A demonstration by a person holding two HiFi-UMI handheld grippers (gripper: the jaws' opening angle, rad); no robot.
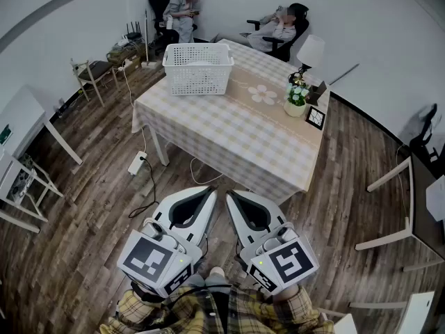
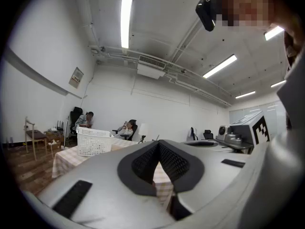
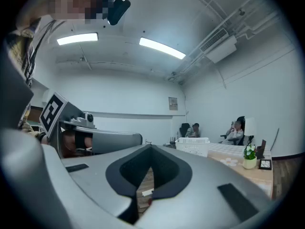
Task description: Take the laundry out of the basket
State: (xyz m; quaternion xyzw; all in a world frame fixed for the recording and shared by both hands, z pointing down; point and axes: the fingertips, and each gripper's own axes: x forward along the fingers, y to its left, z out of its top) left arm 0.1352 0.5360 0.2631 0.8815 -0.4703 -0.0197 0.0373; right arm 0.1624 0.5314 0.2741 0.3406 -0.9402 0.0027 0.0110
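**Head view.** Two grippers are in frame. The left gripper (image 1: pixel 208 192) and the right gripper (image 1: pixel 231 195) sit side by side below the near edge of the table (image 1: pixel 229 134), clear of it. Each has its jaws closed together with nothing between them.

One white lattice basket (image 1: pixel 198 81) stands on the far left end of the table. Its interior reads plain white, so laundry cannot be made out.

At the table's right end stand:
- one lamp (image 1: pixel 310 50)
- one flower pot (image 1: pixel 296 101)
- one small frame (image 1: pixel 316 117)

The table carries a checked cloth. The floor is wood plank, with one power strip (image 1: pixel 137 163) lying by the table's left leg. Two seated persons (image 1: pixel 182 11) (image 1: pixel 278 26) are beyond the table's far end. One wooden chair (image 1: pixel 94 70) stands to its far left.

**Left gripper view.** The jaws meet at the tips and are empty. The basket stands on the table, well ahead and to the left.

**Right gripper view.** The jaws are pressed together and are empty. The basket and flower pot stand on the table, ahead and to the right. The walls are white, with strip lights overhead.
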